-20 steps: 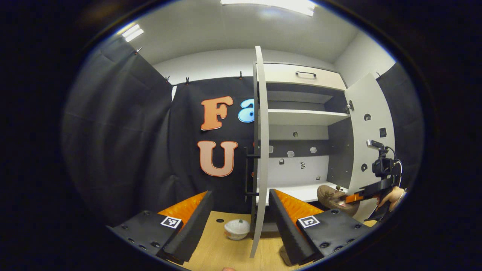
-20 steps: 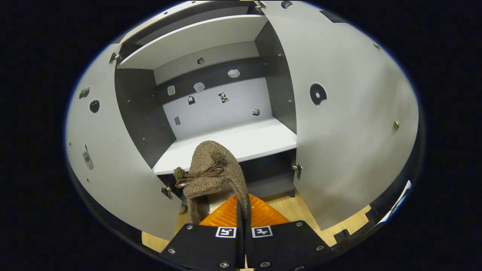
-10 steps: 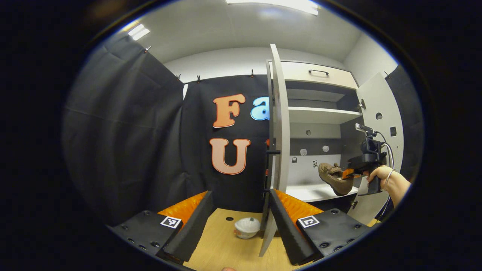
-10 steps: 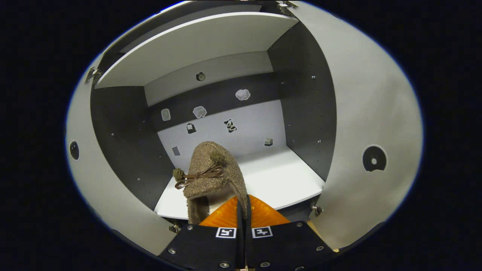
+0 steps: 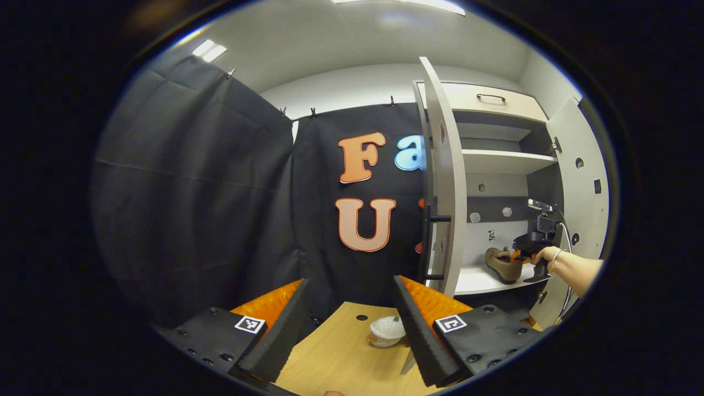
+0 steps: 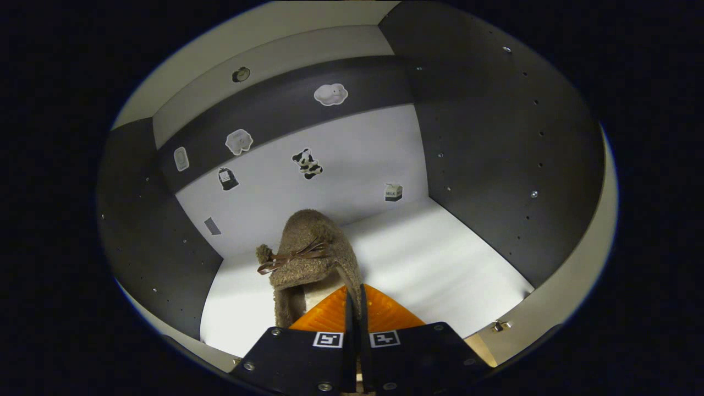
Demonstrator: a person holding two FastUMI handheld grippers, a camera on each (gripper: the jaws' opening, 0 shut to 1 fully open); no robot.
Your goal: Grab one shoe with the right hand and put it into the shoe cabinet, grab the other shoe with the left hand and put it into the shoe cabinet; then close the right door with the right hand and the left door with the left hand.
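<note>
Both fingers [image 6: 352, 308] pinch shoe [image 6: 308, 258] rim | apparently above shelf [image 6: 440, 258]

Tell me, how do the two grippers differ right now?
The right gripper is shut on the shoe, while the left gripper is open and holds nothing. The right gripper reaches into the cabinet, over its white shelf; the left gripper hangs outside, over the wooden floor near a small white cup. Both have two fingers and a square marker on each.
</note>
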